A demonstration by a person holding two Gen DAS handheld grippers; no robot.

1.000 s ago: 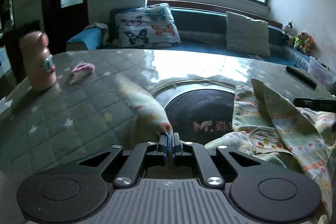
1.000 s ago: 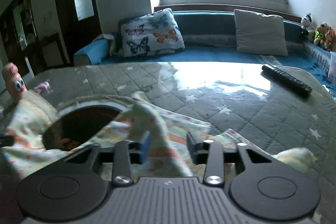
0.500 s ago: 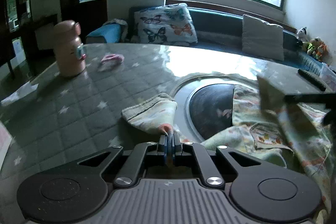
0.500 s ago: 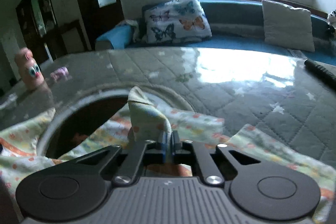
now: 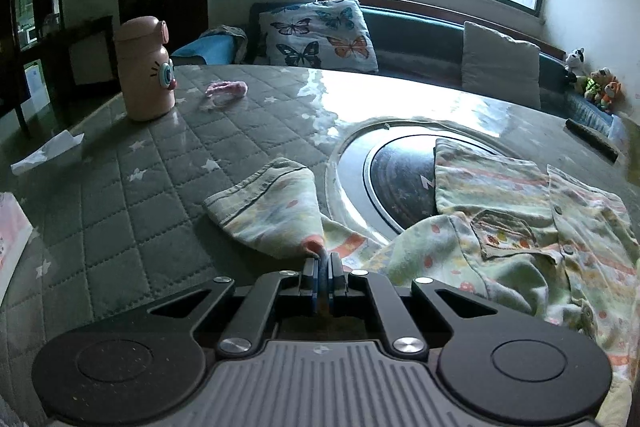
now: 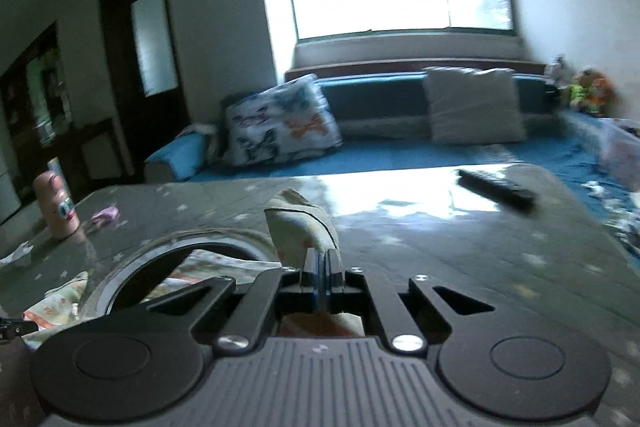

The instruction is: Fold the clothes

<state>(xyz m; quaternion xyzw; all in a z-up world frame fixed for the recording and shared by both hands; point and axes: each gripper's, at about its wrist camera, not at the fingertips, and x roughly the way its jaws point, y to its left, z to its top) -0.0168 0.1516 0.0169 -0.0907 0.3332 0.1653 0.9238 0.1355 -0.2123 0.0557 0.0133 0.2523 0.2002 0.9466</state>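
Note:
A small pale green patterned shirt [image 5: 516, 227] with buttons and a chest pocket lies rumpled over the grey quilted table [image 5: 132, 195], partly across a round dark inset [image 5: 400, 183]. My left gripper [image 5: 322, 261] is shut on the base of one sleeve [image 5: 276, 211], which lies spread flat to the left. In the right wrist view, my right gripper [image 6: 322, 259] is shut on the other sleeve [image 6: 302, 227], whose cuff stands up above the table. More of the shirt [image 6: 56, 303] shows low at the left there.
A pink character bottle [image 5: 144, 71] and a pink hair tie [image 5: 226, 89] stand at the table's far left, with white paper [image 5: 46, 149] nearer. A black remote [image 6: 496, 189] lies at the far right. A blue sofa [image 6: 400, 151] with cushions runs beyond the table.
My right gripper went from open around the sleeve to shut on it, then lifted it up off the table. My left gripper stayed shut and drew its sleeve out flat to the left.

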